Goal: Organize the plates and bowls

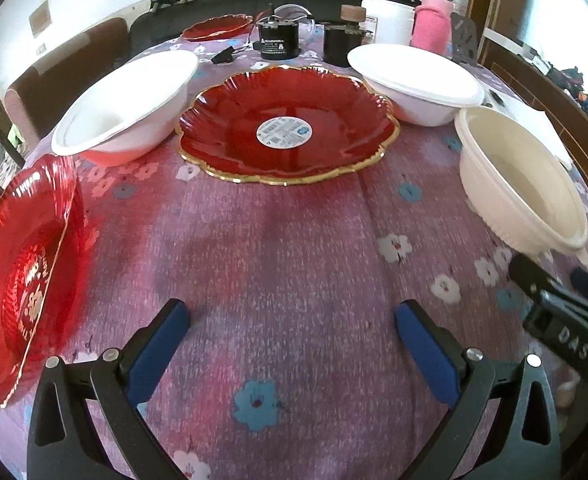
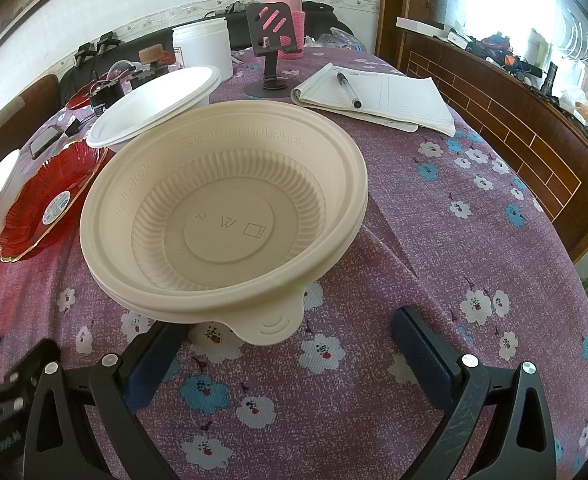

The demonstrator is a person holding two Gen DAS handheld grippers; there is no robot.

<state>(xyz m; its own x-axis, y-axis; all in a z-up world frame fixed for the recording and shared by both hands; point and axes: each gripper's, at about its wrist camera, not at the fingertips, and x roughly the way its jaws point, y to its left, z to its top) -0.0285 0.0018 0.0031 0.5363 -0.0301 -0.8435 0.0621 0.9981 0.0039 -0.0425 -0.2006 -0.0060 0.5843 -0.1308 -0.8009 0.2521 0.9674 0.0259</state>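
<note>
Cream ribbed plastic bowl: light, flexible; grasp its rim tab; right gripper and left gripper gape empty beside it.

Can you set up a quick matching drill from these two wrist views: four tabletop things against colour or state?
Things:
1. ribbed bowl
2. gold-rimmed plate
3. pen
4. bottle sleeve

Descriptions:
A. pink
B. lying on a lined notepad
C. cream, empty, with a pull tab at its rim
D. red, with a round sticker in the middle

Pairs: 1-C, 2-D, 3-B, 4-A
</note>
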